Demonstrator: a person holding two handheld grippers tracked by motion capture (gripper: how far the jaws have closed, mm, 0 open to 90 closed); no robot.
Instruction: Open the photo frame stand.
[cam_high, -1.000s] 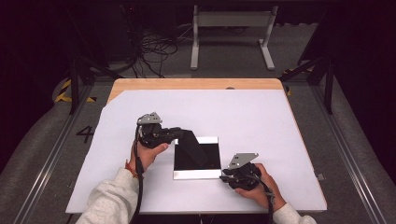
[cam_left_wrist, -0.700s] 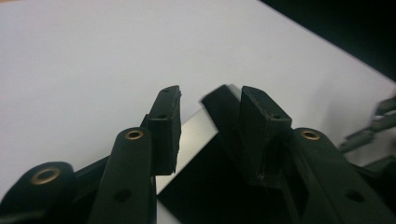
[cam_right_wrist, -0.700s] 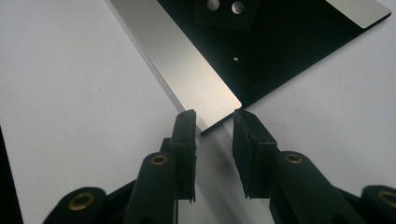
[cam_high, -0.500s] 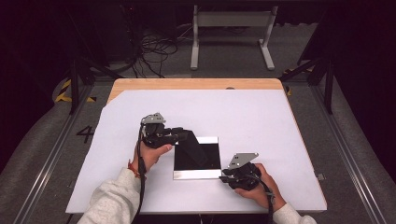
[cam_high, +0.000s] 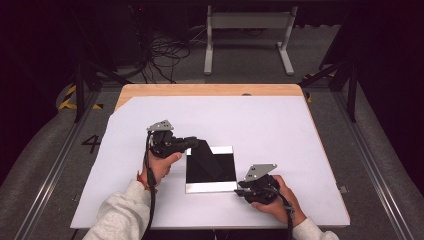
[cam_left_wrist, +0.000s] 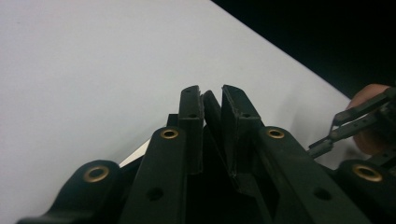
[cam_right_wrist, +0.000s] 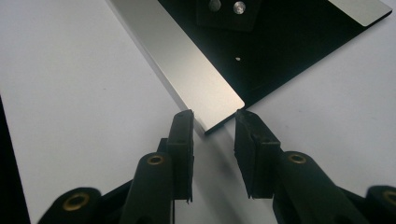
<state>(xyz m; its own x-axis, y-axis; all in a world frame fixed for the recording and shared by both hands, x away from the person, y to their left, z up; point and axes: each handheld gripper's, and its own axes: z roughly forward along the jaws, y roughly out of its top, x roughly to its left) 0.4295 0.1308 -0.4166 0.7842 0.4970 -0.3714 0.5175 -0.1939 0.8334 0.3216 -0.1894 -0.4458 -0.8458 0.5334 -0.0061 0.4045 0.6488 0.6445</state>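
A flat black square frame with silver strips along two edges lies on the white table top. A black stand flap rises from its back toward the upper left. My left gripper holds that flap. Its jaws have just been closing, and the thin flap is pinched between the pads of the left gripper. My right gripper sits at the frame's near right corner. In the right gripper view its jaws stand apart on either side of the silver corner, open.
The white board covers a wooden table and has free room around the frame. Cables and a metal stand are on the floor beyond the far edge. Two screws show on the flap's hinge block.
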